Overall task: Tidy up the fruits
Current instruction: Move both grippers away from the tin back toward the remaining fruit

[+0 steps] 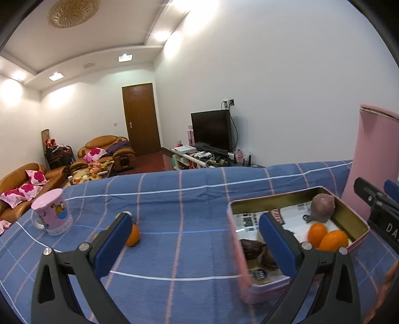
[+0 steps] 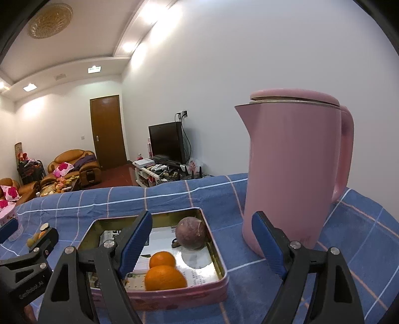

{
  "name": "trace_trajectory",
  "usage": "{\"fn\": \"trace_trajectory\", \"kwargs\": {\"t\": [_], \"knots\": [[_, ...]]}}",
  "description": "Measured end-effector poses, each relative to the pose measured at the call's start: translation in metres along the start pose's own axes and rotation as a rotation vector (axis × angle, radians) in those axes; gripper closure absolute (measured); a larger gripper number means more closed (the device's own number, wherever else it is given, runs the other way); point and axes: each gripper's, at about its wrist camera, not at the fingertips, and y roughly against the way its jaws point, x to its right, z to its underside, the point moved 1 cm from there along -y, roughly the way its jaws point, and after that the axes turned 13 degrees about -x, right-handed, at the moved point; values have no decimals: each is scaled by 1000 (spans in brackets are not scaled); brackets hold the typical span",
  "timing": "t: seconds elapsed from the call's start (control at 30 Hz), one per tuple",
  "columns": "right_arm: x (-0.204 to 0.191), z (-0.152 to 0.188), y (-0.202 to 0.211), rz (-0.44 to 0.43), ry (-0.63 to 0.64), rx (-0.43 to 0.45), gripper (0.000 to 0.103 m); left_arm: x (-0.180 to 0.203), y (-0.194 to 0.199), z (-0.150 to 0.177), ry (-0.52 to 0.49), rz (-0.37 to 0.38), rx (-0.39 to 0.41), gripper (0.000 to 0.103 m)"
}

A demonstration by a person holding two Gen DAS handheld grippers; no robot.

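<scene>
Oranges sit in the tin; one orange lies loose on the counter beside our wide left claw, whose finger may nudge it rolling; right claw wide, empty.

This is a home living room. Brown leather sofas with pink floral cushions sit at the left of the frame, a wooden door stands at the centre back, and a television rests on a cluttered low stand right of centre, with a chandelier on the ceiling at upper left.
</scene>
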Motion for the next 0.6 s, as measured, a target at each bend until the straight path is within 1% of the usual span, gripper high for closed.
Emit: {"fn": "trace_trajectory", "kwargs": {"t": [0.13, 0.33, 0.6], "knots": [[-11, 5, 5, 5, -2, -4, 20, -16, -1, 2, 2, -12, -2, 0], [-32, 8, 9, -9, -8, -21, 20, -43, -4, 5, 6, -32, -4, 0], [-69, 12, 9, -32, 10, -27, 20, -80, -8, 8, 26, -54, -10, 0]]}}
